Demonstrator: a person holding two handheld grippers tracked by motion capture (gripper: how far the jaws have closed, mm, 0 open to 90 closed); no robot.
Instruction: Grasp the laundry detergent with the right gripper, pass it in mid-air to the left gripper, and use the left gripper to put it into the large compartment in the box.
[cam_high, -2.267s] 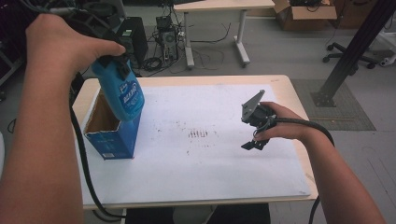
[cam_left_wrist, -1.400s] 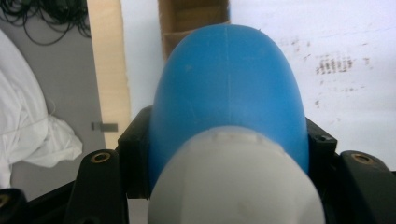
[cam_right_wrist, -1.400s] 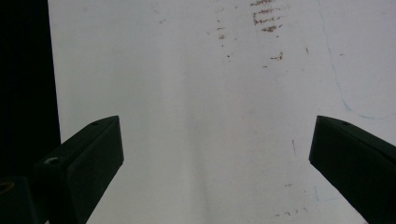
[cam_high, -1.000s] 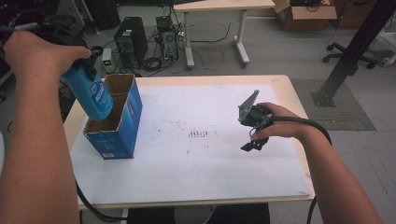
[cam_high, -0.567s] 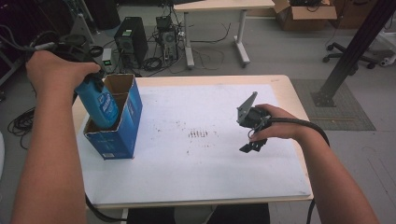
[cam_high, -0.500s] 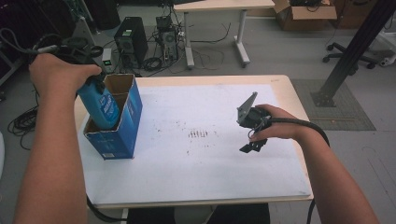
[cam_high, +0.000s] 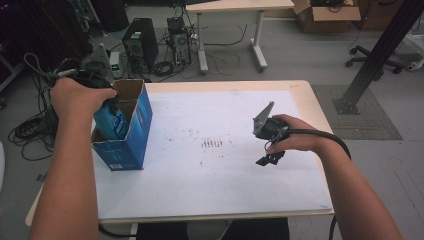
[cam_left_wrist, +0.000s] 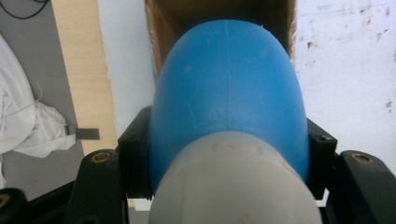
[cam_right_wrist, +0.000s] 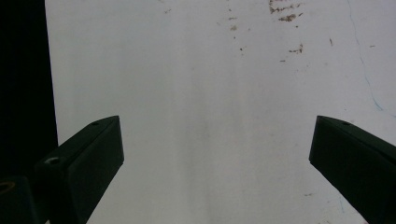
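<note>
Since the earlier frames the left gripper has been carrying the blue bottle down from above the blue cardboard box, and the bottle is now sinking part-way into the open top, its lower half hidden behind the box wall. The jaws are clamping the bottle from both sides near its pale neck end, as the left gripper view is showing, with the blue body pointing into the brown inside of the box. To finish this well, the hand is probably best keeping the bottle centred over the opening and lowering straight until it is resting on the bottom, only then easing the jaws apart, since the light box could tip or slide on the white sheet if nudged at the rim. The right gripper is hovering well apart over the sheet; its jaws are standing wide with nothing between them, which the right gripper view is making plain while the high view is leaving it unclear. The high view, in turn, is giving the box's place near the table's left edge.
</note>
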